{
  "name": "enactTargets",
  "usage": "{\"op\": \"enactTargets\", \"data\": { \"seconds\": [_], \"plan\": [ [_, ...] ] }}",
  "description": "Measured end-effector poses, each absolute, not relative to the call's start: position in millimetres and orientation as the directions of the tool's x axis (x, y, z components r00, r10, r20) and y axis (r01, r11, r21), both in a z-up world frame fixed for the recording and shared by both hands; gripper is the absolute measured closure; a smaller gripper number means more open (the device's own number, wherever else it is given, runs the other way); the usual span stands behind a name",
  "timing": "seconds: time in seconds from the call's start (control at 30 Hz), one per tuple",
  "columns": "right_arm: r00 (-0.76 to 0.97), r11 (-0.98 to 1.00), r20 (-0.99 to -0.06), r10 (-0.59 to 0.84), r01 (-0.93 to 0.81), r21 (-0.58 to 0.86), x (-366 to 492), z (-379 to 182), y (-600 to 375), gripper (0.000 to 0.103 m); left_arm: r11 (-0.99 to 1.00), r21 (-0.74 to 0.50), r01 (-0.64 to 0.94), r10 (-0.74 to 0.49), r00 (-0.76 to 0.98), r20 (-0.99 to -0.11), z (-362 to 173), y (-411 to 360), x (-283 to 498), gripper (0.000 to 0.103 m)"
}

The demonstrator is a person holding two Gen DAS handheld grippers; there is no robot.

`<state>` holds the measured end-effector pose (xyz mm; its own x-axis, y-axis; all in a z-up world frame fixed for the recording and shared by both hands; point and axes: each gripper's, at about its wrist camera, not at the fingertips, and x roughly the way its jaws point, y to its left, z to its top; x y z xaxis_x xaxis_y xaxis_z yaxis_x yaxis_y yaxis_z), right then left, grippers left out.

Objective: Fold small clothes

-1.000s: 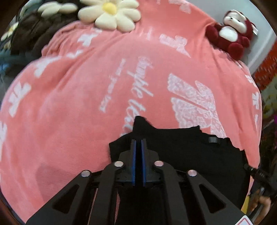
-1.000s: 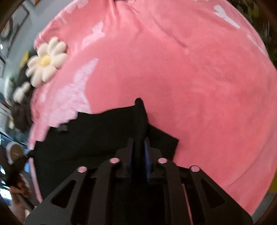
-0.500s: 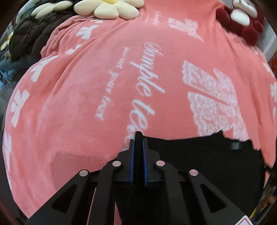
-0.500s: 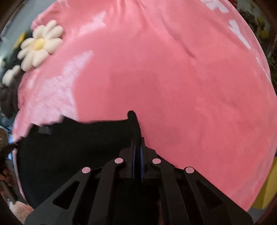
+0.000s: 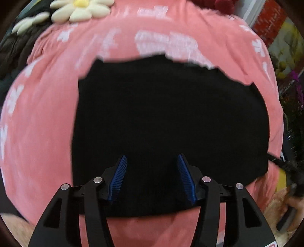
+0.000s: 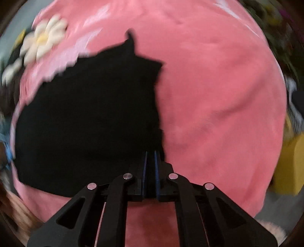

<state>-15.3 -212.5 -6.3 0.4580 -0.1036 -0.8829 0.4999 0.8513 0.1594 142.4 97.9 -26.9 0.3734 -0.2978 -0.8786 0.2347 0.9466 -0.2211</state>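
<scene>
A black garment (image 5: 171,114) lies spread flat on a pink blanket (image 5: 38,133) and fills the middle of the left wrist view. My left gripper (image 5: 152,156) hovers over its near edge. Its jaws are opening, the blue pads (image 5: 119,174) stand wide apart, and nothing is pressed between them. In the right wrist view the garment (image 6: 85,123) stretches left and ahead, with a small peak at its far corner. My right gripper (image 6: 150,152) sits at the near right corner with its pads almost together on dark cloth, and they are just starting to open.
A daisy-shaped cushion (image 5: 79,9) lies at the blanket's far left, also the daisy cushion (image 6: 41,45). Dark quilted fabric (image 5: 15,47) lies beside it. A yellow object (image 6: 290,161) stands off the blanket's (image 6: 218,95) right edge. Bare blanket lies right of the garment.
Both grippers pulled their pinched edges back toward the near side, so the garment now lies spread ahead. The left gripper let go and opened wide. The right still pinches cloth.
</scene>
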Motion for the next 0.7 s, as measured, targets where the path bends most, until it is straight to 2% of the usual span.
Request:
{"op": "enactTargets", "data": {
  "seconds": [0.13,0.17,0.2,0.23,0.3,0.4,0.47,0.5,0.57,0.7],
  "plan": [
    [0.478,0.861,-0.877,-0.043,0.464,0.21,-25,1,-206,0.093,0.941,-0.266,0.208,-0.326,0.351,-0.878,-27,92,128,0.047],
    [0.42,0.879,-0.906,-0.062,0.452,0.149,-20,-13,-202,0.092,0.943,-0.264,0.205,-0.322,0.341,-0.883,-29,89,127,0.044],
    [0.361,0.881,-0.93,-0.068,0.459,0.114,-15,-26,-203,0.085,0.946,-0.256,0.2,-0.312,0.335,-0.889,-31,86,127,0.043],
    [0.314,0.864,-0.947,-0.061,0.491,0.107,-13,-36,-206,0.084,0.952,-0.235,0.197,-0.291,0.333,-0.897,-35,83,125,0.043],
    [0.39,0.847,-0.918,-0.066,0.509,0.156,-15,-18,-202,0.084,0.965,-0.179,0.191,-0.235,0.329,-0.914,-37,77,121,0.043],
    [0.464,0.883,-0.882,-0.086,0.446,0.149,-11,6,-179,0.084,0.965,-0.174,0.194,-0.235,0.356,-0.904,-26,76,117,0.043],
    [0.418,0.909,-0.905,-0.081,0.403,0.104,-1,-9,-168,0.085,0.965,-0.175,0.196,-0.236,0.356,-0.904,-22,74,115,0.043],
    [0.34,0.921,-0.935,-0.106,0.388,0.037,7,-32,-164,0.085,0.965,-0.175,0.197,-0.236,0.355,-0.904,-22,73,114,0.043],
    [0.348,0.927,-0.926,-0.146,0.375,-0.006,9,-34,-157,0.085,0.968,-0.159,0.196,-0.221,0.356,-0.908,-21,70,114,0.043],
    [0.439,0.934,-0.894,-0.088,0.349,0.08,7,-3,-139,0.082,0.97,-0.135,0.2,-0.203,0.371,-0.906,-15,72,107,0.043]
  ]
}}
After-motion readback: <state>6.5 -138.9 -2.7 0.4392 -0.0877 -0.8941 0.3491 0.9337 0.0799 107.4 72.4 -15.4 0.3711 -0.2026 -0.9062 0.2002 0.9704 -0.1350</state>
